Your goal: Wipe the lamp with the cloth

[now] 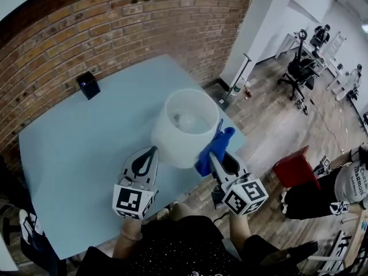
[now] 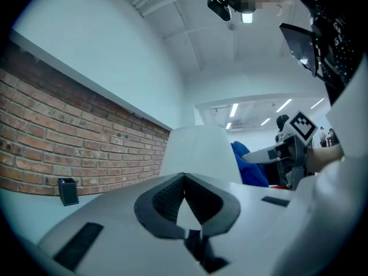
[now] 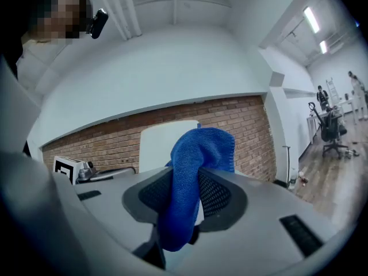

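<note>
A white lamp with a drum shade stands on the pale blue table, near its right front edge. My right gripper is shut on a blue cloth, which hangs against the shade's right side. In the right gripper view the blue cloth sticks up between the jaws, with the white lamp shade just behind it. My left gripper is shut and empty, its tip close to the shade's lower left side. The left gripper view shows the lamp shade ahead and the blue cloth beyond it.
A small black box stands at the table's far left, by the brick wall. A red bin sits on the wooden floor to the right. Office chairs and people are far off at the upper right.
</note>
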The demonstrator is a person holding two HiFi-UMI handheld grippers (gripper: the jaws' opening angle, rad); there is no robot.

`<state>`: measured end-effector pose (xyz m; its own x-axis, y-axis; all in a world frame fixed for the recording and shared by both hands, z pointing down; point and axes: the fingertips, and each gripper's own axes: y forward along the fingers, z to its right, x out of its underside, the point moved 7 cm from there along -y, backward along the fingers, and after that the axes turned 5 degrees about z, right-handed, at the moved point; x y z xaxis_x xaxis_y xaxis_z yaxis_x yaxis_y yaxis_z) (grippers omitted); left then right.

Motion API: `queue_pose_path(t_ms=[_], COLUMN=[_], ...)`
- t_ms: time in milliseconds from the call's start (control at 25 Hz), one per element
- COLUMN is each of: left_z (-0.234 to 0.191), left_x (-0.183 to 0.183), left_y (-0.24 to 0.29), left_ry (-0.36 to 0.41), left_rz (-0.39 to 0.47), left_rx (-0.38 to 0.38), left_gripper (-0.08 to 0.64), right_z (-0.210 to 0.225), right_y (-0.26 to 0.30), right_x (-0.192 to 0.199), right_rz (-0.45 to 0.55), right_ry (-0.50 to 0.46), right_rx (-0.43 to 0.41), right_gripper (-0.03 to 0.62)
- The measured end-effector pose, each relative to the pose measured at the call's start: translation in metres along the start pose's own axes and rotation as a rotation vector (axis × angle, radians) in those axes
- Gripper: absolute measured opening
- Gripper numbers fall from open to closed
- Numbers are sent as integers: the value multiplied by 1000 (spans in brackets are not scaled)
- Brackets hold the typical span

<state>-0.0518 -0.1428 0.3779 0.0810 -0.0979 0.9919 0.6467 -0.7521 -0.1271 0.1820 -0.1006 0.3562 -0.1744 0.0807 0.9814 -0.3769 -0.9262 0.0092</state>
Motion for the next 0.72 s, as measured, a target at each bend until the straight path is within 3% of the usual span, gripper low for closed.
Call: queue_pose_path(t_ms=[240, 400, 480, 560, 640, 720], left_z=[0, -11, -21, -32, -41, -47], left_x=[11, -2, -13, -27, -38, -43], left_y=[0, 9, 15, 25, 35, 43], left_ry=[-11, 18, 48, 77, 95, 97], left_rz=[-37, -16, 0, 15, 29, 40], left_rx=[-26, -61, -68, -65, -65, -67], left_gripper=[9, 9, 9, 9, 9, 9], right_z=[37, 64, 76, 80, 77, 73], right_y=[-14, -9, 4, 27, 51, 69], right_x=[61, 28, -15, -66, -105, -122], right_rz=[-155, -132, -46, 24, 57, 59], right_ry=[121, 89, 105, 124, 135, 142], right_rx=[50, 17, -83, -241, -382, -458], right_gripper=[123, 123, 123, 123, 123, 123])
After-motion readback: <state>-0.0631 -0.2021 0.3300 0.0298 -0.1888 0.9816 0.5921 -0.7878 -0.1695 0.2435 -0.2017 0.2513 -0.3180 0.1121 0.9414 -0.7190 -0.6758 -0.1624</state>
